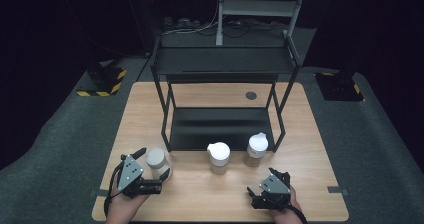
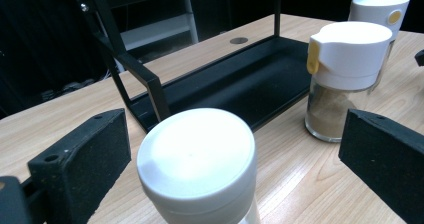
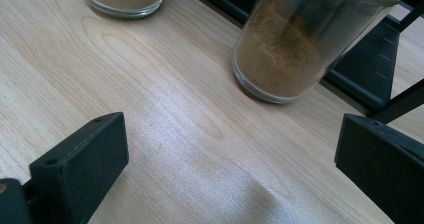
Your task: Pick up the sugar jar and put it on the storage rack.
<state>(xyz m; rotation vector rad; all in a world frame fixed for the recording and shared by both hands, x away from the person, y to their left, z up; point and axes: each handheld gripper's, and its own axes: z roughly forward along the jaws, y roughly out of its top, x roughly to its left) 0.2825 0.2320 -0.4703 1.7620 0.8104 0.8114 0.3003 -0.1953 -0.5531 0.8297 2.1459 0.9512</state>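
Shelving of black metal [image 1: 222, 124] fills the table's [image 1: 310, 149] twelve o'clock side. Upright, long axis vertical, the white-lidded jar [image 1: 156, 160] stands at eight o'clock between the left gripper's [image 1: 155, 164] wide-spread jaws, untouched. At five o'clock the right gripper [image 1: 272, 176] gapes, holding nothing.

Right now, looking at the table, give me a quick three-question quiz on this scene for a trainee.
1. How many white-lidded jars stand in front of the black rack?
2. True or false: the left gripper has its jaws open around the left jar.
3. Which jar is nearest the right gripper? A. left jar B. middle jar C. right jar

Key:
1. Three.
2. True; both jaws stand apart from the lid.
3. C.
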